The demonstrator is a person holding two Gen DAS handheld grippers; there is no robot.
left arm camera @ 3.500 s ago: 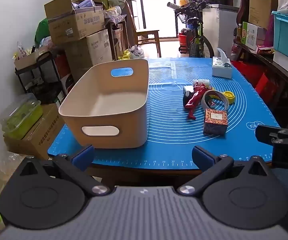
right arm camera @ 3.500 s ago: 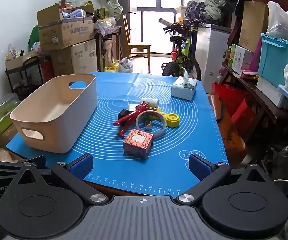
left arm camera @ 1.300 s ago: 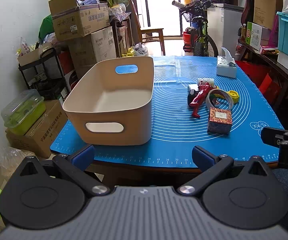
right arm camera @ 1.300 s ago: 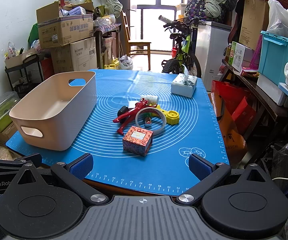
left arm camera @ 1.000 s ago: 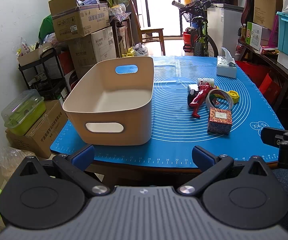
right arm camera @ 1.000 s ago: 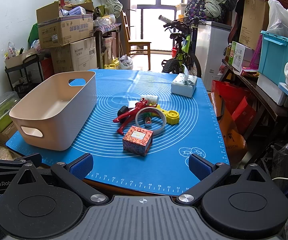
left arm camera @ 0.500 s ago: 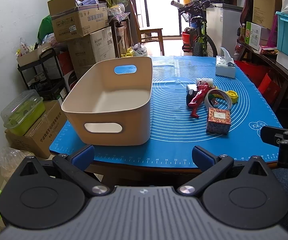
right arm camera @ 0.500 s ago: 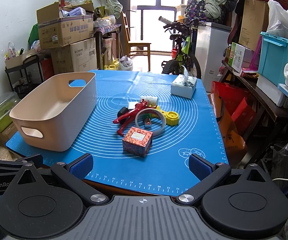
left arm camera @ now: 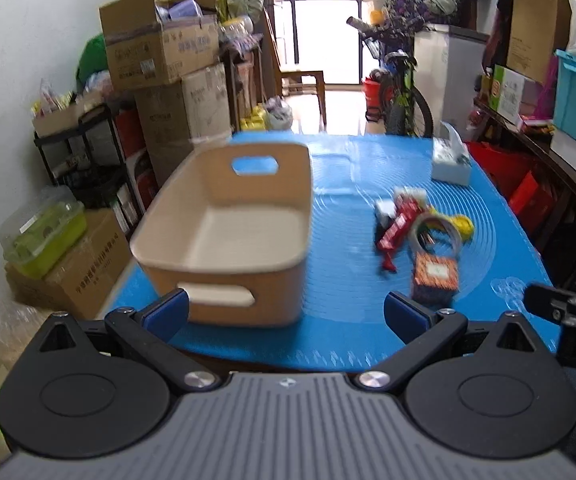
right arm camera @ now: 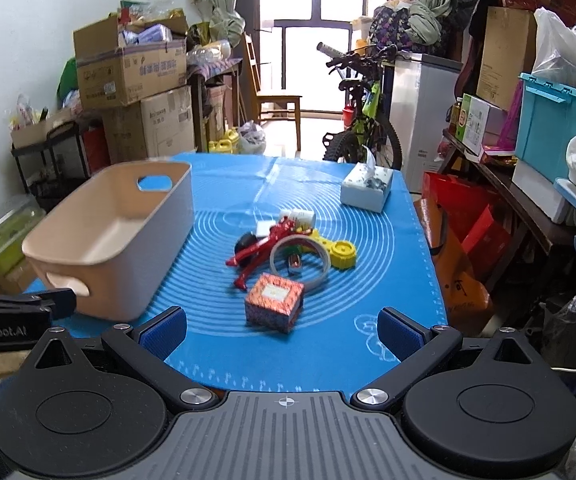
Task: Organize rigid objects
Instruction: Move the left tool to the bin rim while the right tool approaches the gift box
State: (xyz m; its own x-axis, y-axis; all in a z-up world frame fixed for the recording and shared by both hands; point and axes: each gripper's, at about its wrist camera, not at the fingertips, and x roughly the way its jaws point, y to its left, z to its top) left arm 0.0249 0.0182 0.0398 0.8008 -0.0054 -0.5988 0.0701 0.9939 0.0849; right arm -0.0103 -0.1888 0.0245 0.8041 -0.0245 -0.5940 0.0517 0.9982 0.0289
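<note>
Left wrist view, claw: the left claw is spread wide with nothing between its blue-padded fingers, held at the near edge of the surface.
Left wrist view, bin: a beige plastic bin with cut-out handles stands on the blue silicone mat with white rings, just beyond the left pad; it looks empty.
Left wrist view, loose items: blurred by motion, a small red patterned square box lies nearest on the right, with a red plastic tool, a pale tape ring and a yellow round piece bunched behind it, well apart from the bin.
Left wrist view, far edge: a white tissue box sits near the back right of the mat.
Left wrist view, other tool: part of the right claw's black body shows at the right border.

Right wrist view, claw: the right claw is also spread wide and empty, low over the mat's near edge.
Right wrist view, nearest item: the patterned box lies just ahead between the blue pads.
Right wrist view, cluster: the red tool partly overlaps the tape ring; the yellow piece is just right of the ring.
Right wrist view, bin: the beige bin stands to the left.
</note>
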